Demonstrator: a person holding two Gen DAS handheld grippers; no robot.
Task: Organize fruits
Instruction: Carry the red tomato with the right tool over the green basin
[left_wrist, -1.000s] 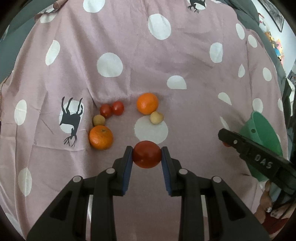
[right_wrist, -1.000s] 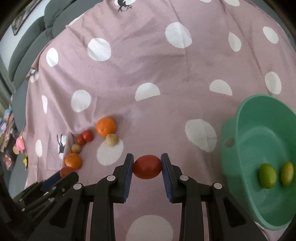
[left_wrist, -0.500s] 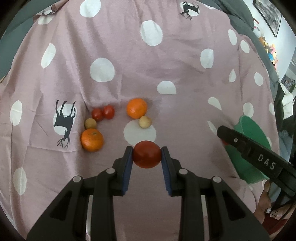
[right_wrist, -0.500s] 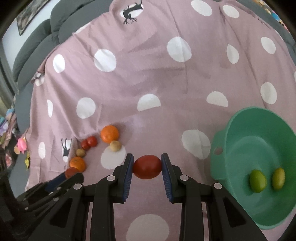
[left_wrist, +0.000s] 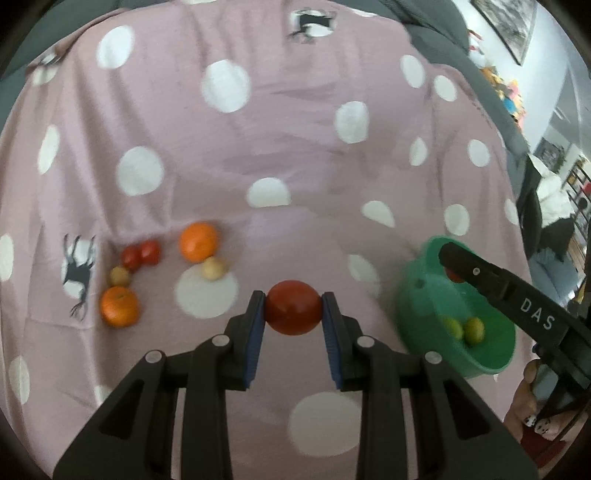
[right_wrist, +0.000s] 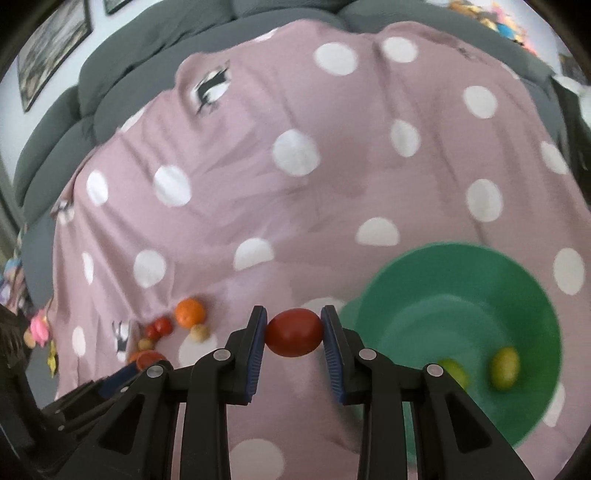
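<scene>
- Left gripper (left_wrist: 293, 314) was clamped on a round, glossy, dark red tomato (left_wrist: 293, 312), held above the dotted pink cloth (left_wrist: 258, 147).
- Right gripper (right_wrist: 293, 334) gripped a second, smooth oval tomato (right_wrist: 294, 332) beside the green bowl (right_wrist: 532, 280).
- Two green limes (right_wrist: 504, 368) lay in that bowl.
- Oranges (left_wrist: 198, 242) rested on the cloth, well left of the bowl.

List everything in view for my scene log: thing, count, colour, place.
tomatoes: two large, red, one in each claw
oranges: two, orange, on cloth at left
cherry tomatoes: two, red, beside the far orange
small tan fruits: two, on the cloth among the oranges
limes: two, yellow-green, inside the bowl
bowl: one, green, right
cloth: pink, white dots
sofa: grey, behind
left claw: black, blue pads
right claw: same
</scene>
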